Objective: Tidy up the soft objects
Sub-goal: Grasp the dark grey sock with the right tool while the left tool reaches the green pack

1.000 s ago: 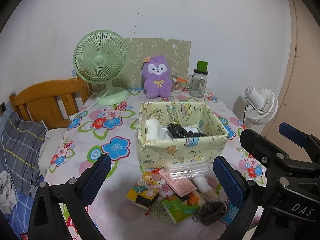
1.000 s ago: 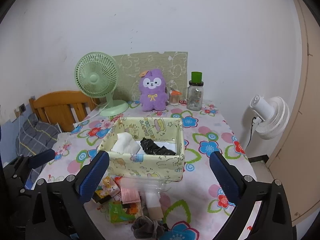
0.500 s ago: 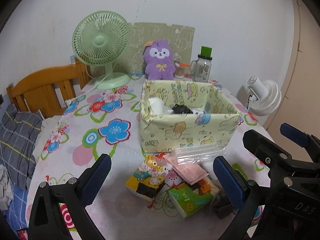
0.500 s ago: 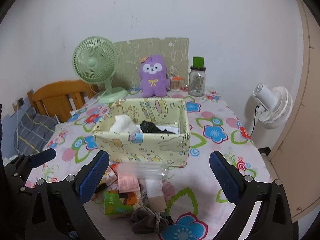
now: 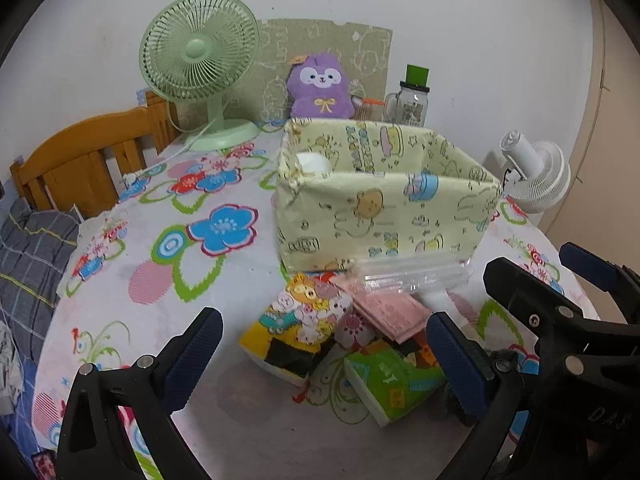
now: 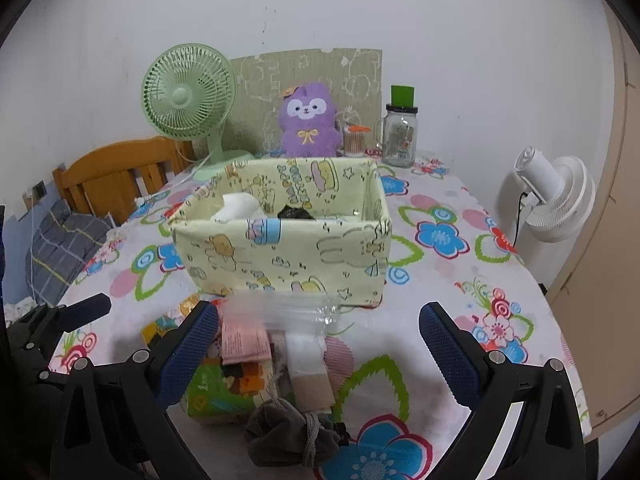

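both grippers, left (image 5: 320, 344) and right (image 6: 318, 340), were spread wide and held nothing, poised over the pile of soft things (image 6: 276, 364) lying just before the fabric box (image 6: 280, 236). judging by this, a pick was in hand; next called for closing on one piece, perhaps the grey pouch (image 6: 292, 436).

"DAS" on the right gripper (image 5: 608, 414)
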Demonstrator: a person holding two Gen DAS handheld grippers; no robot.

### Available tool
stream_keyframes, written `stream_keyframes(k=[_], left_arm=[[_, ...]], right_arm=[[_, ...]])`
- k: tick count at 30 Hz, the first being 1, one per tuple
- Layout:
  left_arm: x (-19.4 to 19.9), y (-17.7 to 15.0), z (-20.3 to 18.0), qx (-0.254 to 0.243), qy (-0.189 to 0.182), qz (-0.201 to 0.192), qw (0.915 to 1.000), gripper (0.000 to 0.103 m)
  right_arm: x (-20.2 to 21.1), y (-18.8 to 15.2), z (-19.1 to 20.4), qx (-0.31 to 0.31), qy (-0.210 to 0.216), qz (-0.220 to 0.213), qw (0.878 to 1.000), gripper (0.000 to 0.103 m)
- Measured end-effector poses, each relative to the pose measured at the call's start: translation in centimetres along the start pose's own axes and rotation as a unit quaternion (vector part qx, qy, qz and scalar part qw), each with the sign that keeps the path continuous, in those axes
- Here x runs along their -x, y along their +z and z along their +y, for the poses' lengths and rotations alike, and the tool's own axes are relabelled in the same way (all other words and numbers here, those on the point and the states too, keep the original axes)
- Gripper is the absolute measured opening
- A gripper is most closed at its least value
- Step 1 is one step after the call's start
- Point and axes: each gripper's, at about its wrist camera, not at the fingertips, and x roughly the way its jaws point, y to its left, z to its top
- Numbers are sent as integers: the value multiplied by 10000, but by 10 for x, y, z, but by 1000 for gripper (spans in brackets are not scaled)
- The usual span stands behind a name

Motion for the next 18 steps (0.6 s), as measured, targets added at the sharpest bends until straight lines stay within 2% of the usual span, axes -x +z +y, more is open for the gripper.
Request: stream_keyframes(k=[18], left_arm=[[-10,-35,-12,-149,-60,241,9996,102]], right_arm=[[-10,-42,-5,-159,110,455,9988,101]])
